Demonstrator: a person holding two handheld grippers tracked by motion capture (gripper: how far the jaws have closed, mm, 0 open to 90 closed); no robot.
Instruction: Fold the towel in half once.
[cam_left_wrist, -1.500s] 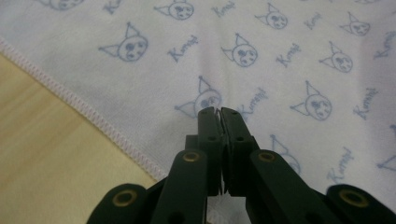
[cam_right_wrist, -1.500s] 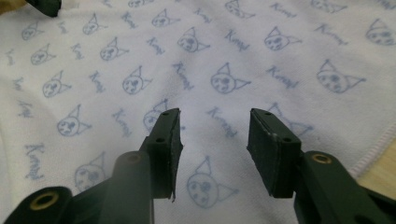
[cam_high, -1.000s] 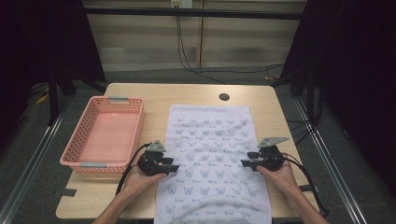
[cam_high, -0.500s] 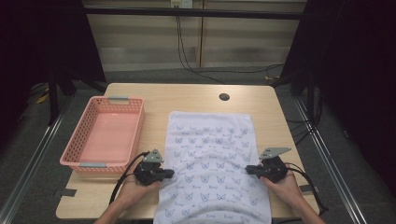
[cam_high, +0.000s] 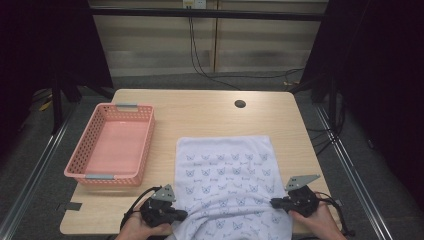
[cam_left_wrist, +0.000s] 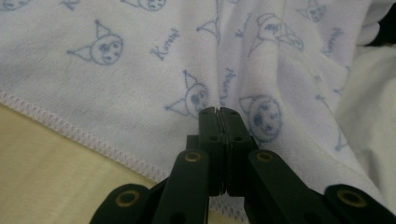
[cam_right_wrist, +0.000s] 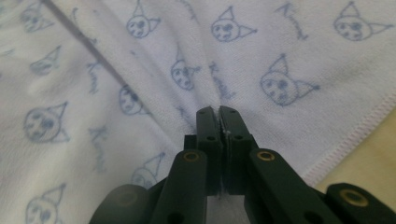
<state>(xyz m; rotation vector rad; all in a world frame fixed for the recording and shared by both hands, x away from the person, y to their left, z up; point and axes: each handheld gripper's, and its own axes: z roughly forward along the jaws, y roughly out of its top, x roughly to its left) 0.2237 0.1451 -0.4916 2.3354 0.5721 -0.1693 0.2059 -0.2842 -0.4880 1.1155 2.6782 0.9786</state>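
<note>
With both jaws clenched on towel side hems, bare table beyond; basket left.

A pink basket is seen on the left of the wooden table; a dark round hole is set near its far edge.

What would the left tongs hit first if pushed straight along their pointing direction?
More of the printed towel: the left tongs are shut on its edge and point across it toward the right tongs, roughly level as far as depth shows.
</note>
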